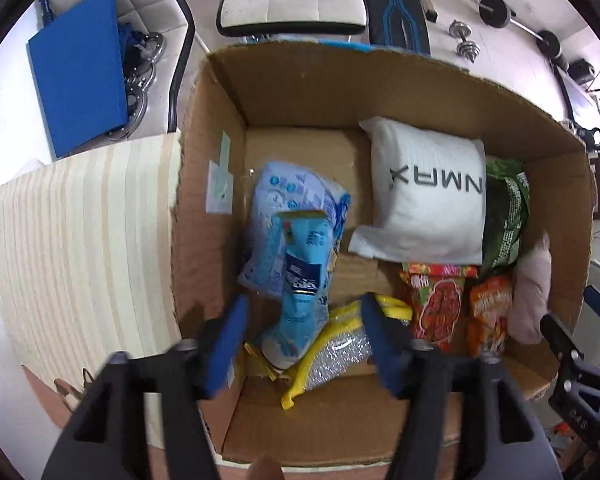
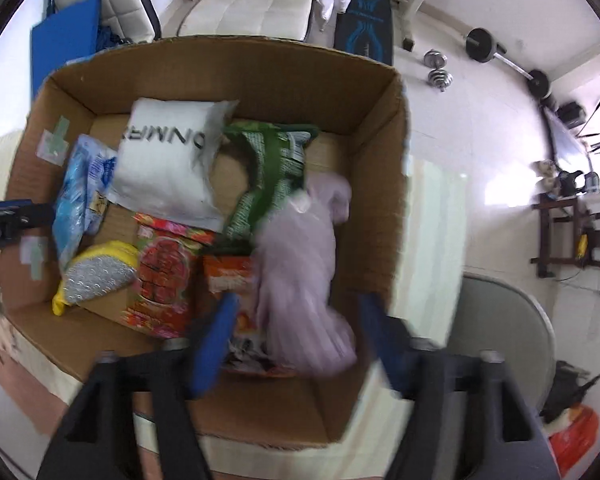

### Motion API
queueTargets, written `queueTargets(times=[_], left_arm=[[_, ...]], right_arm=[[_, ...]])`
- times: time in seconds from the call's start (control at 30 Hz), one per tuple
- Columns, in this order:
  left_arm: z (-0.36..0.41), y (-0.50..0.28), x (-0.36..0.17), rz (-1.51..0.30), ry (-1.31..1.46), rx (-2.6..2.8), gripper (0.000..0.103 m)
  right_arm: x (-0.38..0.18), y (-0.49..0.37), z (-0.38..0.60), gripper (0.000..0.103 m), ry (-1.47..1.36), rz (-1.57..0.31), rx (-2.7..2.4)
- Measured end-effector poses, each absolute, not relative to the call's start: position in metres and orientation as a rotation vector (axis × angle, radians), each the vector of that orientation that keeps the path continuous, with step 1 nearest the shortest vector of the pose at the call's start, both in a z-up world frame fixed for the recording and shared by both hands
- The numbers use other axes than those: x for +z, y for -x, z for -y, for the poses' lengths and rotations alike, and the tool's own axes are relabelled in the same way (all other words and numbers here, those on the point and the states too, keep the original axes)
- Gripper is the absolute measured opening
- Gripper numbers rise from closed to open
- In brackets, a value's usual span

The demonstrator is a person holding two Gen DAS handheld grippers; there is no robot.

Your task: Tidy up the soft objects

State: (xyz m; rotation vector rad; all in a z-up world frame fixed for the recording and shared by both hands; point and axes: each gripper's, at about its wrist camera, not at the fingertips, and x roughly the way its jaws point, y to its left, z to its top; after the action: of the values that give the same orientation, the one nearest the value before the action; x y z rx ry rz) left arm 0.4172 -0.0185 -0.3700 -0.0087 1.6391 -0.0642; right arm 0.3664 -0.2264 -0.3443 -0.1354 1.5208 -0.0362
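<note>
We hold 2 grippers over 1 cardboard box (image 1: 220, 92).

Left gripper (image 1: 303, 312): jaws apart, pads touching nothing; 1 light-blue packet (image 1: 302, 280) lies between and below them, inside the box near its left wall.

Right gripper (image 2: 296, 312): jaws wide, gripping nothing; 1 pale pink cloth (image 2: 300, 248), blurred, lies beneath them near the box's right wall.

Also in the box:
- 1 blue patterned pack (image 1: 288, 200), under the light-blue packet
- 1 white pillow (image 1: 428, 196), toward the far wall
- 1 green bag (image 1: 504, 216), right of the pillow
- 1 red snack bag (image 1: 436, 300) and 1 orange snack bag (image 1: 490, 312), side by side
- 1 yellow-and-silver scrubber (image 1: 340, 344), near the front wall
</note>
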Motion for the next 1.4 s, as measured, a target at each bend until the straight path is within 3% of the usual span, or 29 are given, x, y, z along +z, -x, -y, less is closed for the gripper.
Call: queueTargets(times=[0.1, 0.2, 0.23, 0.33, 0.57, 0.97, 1.4], left_arm=[[0.013, -0.417, -0.370, -1.623, 0.031, -0.053, 0.073], [0.009, -0.415, -0.367, -1.607, 0.064, -0.051, 0.080], [0.008, -0.412, -0.365, -1.594, 0.068, -0.050, 0.090], [0.010, -0.404, -0.358, -1.561, 0.071, -0.055, 0.098], [0.025, -0.370, -0.332, -1.433, 0.006, -0.042, 0.101], [0.032, -0.339, -0.313, -1.362, -0.019, -0.016, 0.101], [0.043, -0.251, -0.194, -1.130, -0.021, -0.041, 0.101]], right_arm=[[-0.345, -0.367, 0.225, 0.084, 0.108, -1.519, -0.021], [-0.346, -0.371, 0.228, 0.095, 0.066, -1.529, -0.006], [-0.347, -0.369, 0.229, 0.097, 0.049, -1.531, 0.000], [-0.347, -0.365, 0.230, 0.103, 0.010, -1.527, 0.011], [-0.346, -0.344, 0.221, 0.103, -0.055, -1.506, 0.021], [-0.334, -0.322, 0.223, 0.103, -0.088, -1.485, -0.017], [-0.215, -0.254, 0.225, 0.103, -0.124, -1.252, 0.009]])
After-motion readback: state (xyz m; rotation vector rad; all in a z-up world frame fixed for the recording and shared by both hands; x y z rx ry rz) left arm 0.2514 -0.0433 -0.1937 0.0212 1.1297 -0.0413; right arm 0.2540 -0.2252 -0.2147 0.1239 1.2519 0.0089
